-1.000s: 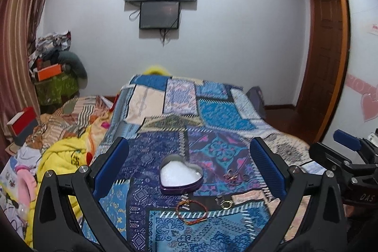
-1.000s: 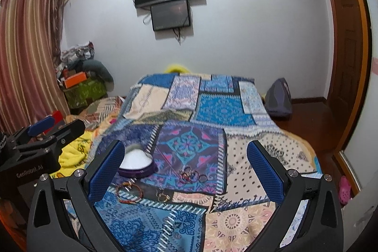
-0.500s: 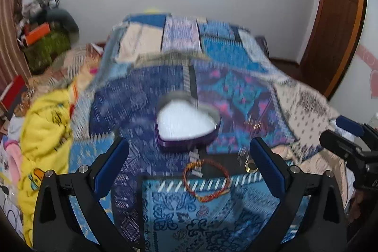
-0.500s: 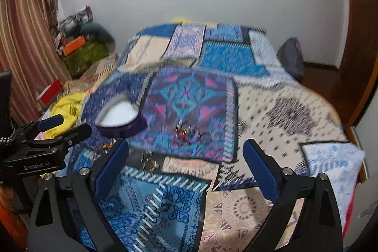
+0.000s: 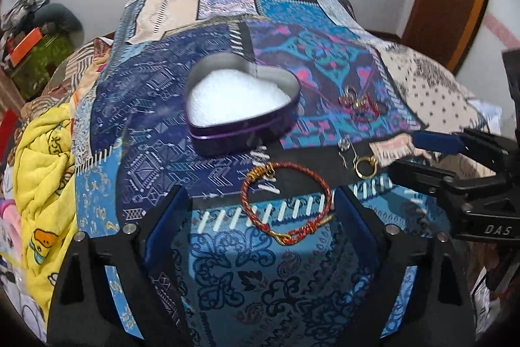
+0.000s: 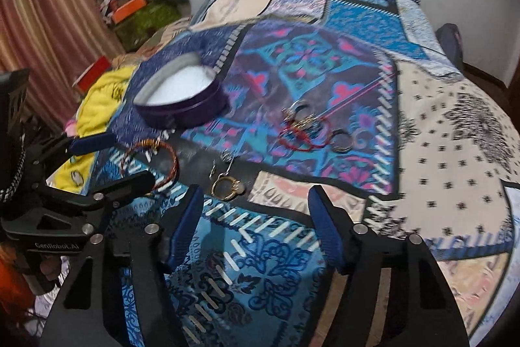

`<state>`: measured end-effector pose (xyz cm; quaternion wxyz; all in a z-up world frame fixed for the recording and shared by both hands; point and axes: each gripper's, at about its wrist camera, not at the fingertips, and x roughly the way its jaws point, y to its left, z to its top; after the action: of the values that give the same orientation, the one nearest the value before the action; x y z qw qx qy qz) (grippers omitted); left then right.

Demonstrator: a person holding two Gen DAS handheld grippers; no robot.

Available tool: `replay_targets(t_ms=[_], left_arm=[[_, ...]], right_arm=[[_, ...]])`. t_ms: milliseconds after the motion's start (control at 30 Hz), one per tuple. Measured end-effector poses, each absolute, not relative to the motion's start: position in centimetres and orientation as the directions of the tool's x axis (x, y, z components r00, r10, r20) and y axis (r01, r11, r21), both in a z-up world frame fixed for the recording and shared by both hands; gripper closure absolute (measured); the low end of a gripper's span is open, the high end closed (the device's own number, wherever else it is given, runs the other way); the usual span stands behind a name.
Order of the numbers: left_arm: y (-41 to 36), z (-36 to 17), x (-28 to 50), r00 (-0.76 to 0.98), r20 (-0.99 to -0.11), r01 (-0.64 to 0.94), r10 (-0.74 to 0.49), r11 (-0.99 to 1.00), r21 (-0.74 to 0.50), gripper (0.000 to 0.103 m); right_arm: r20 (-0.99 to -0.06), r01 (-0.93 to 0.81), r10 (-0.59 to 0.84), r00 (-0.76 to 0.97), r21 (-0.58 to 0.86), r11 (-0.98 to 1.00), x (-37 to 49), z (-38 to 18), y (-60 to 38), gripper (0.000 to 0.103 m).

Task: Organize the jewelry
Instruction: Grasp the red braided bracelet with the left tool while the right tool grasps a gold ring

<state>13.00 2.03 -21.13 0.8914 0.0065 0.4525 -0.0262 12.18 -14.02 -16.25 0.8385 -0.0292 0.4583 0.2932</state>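
A: What has changed? B: Both tongs have dropped from looking across the room to hanging low over the bedspread; the left tongs gape wide around the red bracelet, holding nothing.

A: And the right tongs? B: Also wide open and empty, just short of the gold ring; the heart tin sits beyond, so I'd judge picking up is about to start.
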Motion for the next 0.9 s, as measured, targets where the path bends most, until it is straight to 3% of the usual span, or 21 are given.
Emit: replay_targets(t_ms=[267,567,700,800,900], left_arm=[[1.7,-21.9,12.8,0.586,-0.809,0.099,-0.043,0.995,0.018,0.018],[1.1,-22.4,13.0,0.602,-0.797,0.125,-0.036,0.991,0.05,0.02],[0.7,-22.4,13.0,0.612,-0.789,0.143,-0.043,0.988,0.057,0.033],[0.5,-22.3,13.1,0.614,-0.788,0.153,-0.05,0.986,0.058,0.046],[0.5,-22.1,13.1,0.613,-0.788,0.155,-0.057,0.987,0.049,0.055]], right_arm=[[-0.801,-0.567,0.468,0.374,0.202,0.799,12.3,-17.1,-12.6,0.054],[-0.808,-0.591,0.445,0.387,0.153,0.792,12.4,-17.4,-11.8,0.08],[-0.806,-0.584,0.446,0.389,0.159,0.796,12.4,-17.4,-11.9,0.081],[-0.806,-0.578,0.447,0.388,0.165,0.799,12.2,-17.3,-11.9,0.093],[-0.806,-0.563,0.456,0.378,0.191,0.804,12.2,-17.2,-12.3,0.093]])
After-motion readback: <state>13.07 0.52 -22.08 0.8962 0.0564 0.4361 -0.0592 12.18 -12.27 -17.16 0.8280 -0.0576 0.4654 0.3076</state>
